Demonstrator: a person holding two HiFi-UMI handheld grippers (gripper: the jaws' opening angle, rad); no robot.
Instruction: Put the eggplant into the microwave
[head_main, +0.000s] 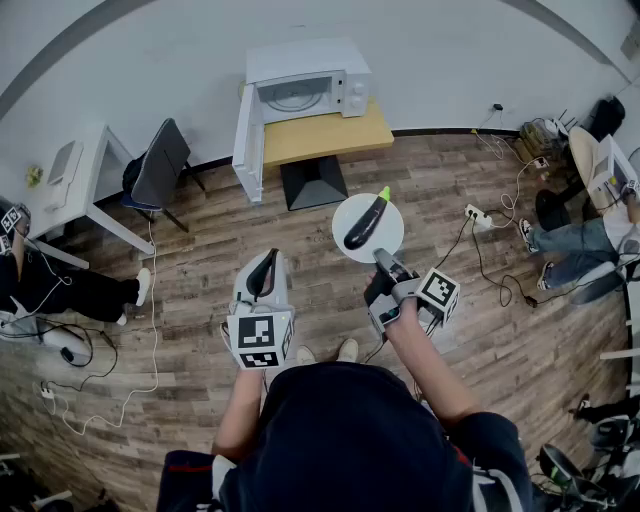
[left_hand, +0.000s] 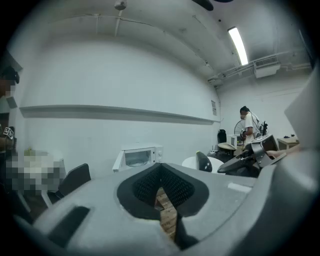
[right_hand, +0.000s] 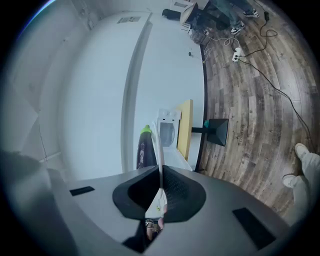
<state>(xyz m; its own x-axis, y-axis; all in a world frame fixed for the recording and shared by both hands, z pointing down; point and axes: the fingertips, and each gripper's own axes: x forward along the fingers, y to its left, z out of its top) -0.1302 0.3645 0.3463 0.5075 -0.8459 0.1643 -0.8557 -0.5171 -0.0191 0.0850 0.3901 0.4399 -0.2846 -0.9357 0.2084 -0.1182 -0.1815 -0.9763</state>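
Note:
A dark purple eggplant (head_main: 365, 222) with a green stem lies on a round white plate (head_main: 347, 212). My right gripper (head_main: 383, 258) is shut on the plate's near rim and holds it level above the floor. In the right gripper view the plate (right_hand: 159, 150) shows edge-on between the jaws, with the eggplant (right_hand: 146, 150) to its left. The white microwave (head_main: 305, 85) stands on a wooden table (head_main: 325, 135) farther ahead, its door (head_main: 247, 130) swung open to the left. My left gripper (head_main: 263, 275) hangs shut and empty, left of the plate. From the left gripper view the microwave (left_hand: 137, 156) and eggplant (left_hand: 203, 161) are visible.
A black chair (head_main: 160, 165) and a white desk (head_main: 80, 175) stand at the left. Cables and a power strip (head_main: 478, 215) lie on the wood floor to the right. A seated person's legs (head_main: 575, 245) are at the right, another person (head_main: 50, 285) at the left.

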